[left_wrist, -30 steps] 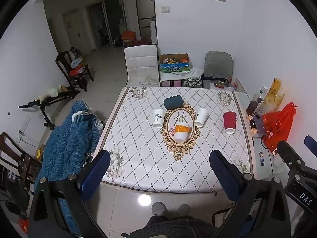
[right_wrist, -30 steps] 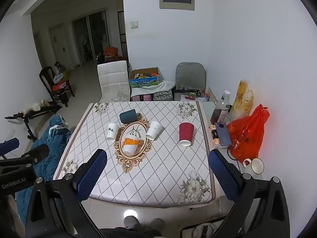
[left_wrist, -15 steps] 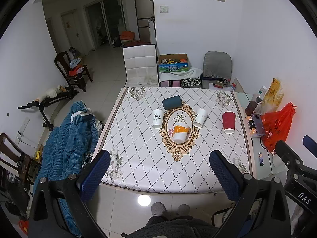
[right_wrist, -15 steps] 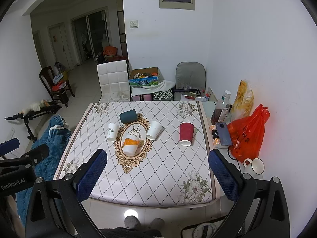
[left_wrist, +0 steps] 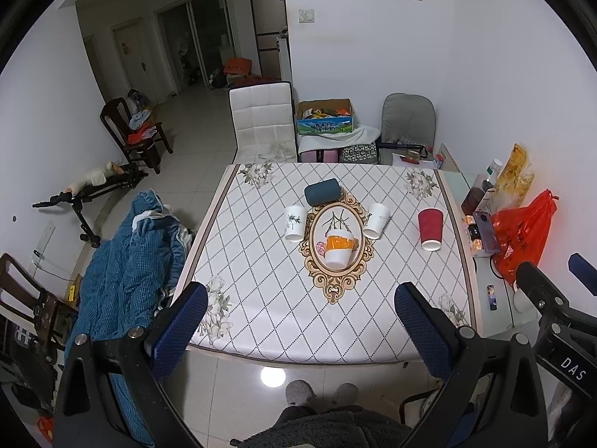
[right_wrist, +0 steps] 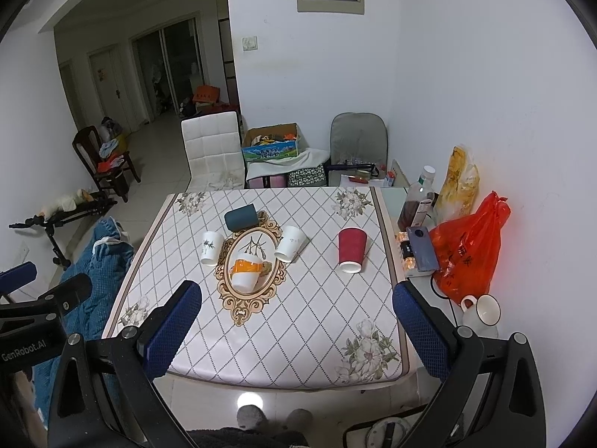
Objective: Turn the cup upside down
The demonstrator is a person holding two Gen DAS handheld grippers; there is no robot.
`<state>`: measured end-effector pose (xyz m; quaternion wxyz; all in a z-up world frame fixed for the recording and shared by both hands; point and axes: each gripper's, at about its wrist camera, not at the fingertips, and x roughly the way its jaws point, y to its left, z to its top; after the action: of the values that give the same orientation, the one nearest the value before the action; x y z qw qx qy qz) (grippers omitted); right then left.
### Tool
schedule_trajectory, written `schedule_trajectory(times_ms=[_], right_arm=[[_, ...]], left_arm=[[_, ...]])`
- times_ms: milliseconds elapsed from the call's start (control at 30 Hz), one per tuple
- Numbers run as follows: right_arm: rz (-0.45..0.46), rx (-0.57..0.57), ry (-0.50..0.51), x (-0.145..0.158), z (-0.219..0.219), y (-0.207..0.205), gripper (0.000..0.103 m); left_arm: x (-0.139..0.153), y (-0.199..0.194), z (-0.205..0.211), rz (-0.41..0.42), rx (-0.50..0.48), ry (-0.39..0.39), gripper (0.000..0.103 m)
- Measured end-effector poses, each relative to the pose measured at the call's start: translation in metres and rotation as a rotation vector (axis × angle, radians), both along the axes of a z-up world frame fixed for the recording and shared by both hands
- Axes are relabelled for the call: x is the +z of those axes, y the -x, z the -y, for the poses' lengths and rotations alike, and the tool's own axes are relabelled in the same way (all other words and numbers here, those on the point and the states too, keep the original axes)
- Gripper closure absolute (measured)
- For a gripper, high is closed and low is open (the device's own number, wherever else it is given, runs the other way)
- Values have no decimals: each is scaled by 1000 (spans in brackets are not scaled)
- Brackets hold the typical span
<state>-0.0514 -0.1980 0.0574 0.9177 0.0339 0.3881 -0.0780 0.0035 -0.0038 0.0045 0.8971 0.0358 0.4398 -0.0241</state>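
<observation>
Five paper cups sat on the diamond-patterned table (left_wrist: 261, 298): two white (left_wrist: 294, 223), one orange-banded (left_wrist: 337, 248), one red (left_wrist: 430, 228), one dark teal (left_wrist: 322, 192). The left gripper (left_wrist: 300, 328) and right gripper (right_wrist: 296, 323) gaped wide, empty.

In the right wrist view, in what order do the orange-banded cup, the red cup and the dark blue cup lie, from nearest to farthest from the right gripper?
1. Orange-banded cup: table centre, left of the right gripper.
2. Red cup: right side, only slightly farther; close to call.
3. Dark blue cup: far end, on its side.
</observation>
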Motion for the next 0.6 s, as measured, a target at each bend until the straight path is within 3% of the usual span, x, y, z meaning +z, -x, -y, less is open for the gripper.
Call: schedule_trajectory(times_ms=[600], right_arm=[[-9,-1,-9,-5,-1,-5,0]], left_arm=[[-6,-1,7,-6,-8,1,1]])
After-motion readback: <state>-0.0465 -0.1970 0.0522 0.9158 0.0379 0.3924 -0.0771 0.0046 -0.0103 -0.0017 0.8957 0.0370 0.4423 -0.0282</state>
